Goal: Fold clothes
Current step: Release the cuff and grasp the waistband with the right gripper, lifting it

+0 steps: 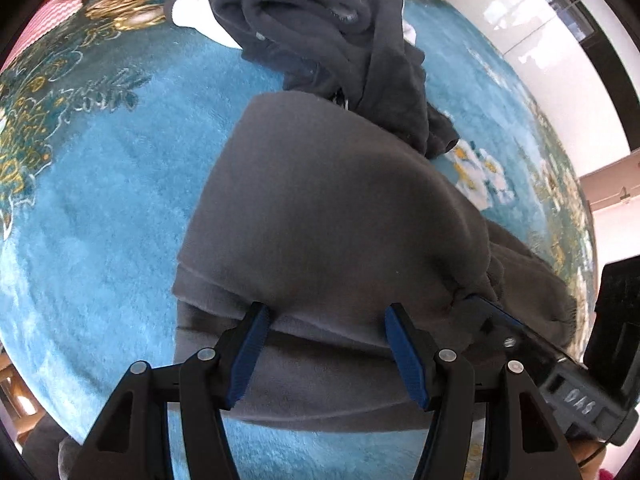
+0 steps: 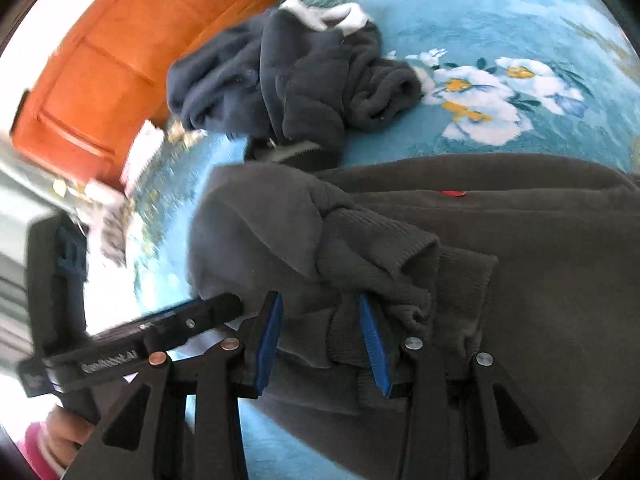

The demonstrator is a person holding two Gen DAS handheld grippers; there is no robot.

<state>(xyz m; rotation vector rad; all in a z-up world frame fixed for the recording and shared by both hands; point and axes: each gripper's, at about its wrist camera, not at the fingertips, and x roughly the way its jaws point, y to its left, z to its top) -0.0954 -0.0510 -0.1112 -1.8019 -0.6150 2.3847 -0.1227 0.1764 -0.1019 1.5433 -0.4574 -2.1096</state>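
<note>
sweater [image 1: 320, 208]: matt grey fleece, ribbed cuff
rug [image 1: 100, 200]: plush blue pile
door [image 2: 120, 60]: glossy orange wood
pads [image 2: 268, 344]: ridged blue plastic

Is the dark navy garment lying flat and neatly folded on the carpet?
No, the dark navy garment lies crumpled in a heap on the blue carpet.

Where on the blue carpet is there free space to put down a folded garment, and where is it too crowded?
The widest bare carpet lies between the gold pattern at its border and the grey garment. A smaller patch holds the white flowers, beyond the garment and beside the dark pile. It is crowded where the pile meets the garment, and around both grippers.
</note>
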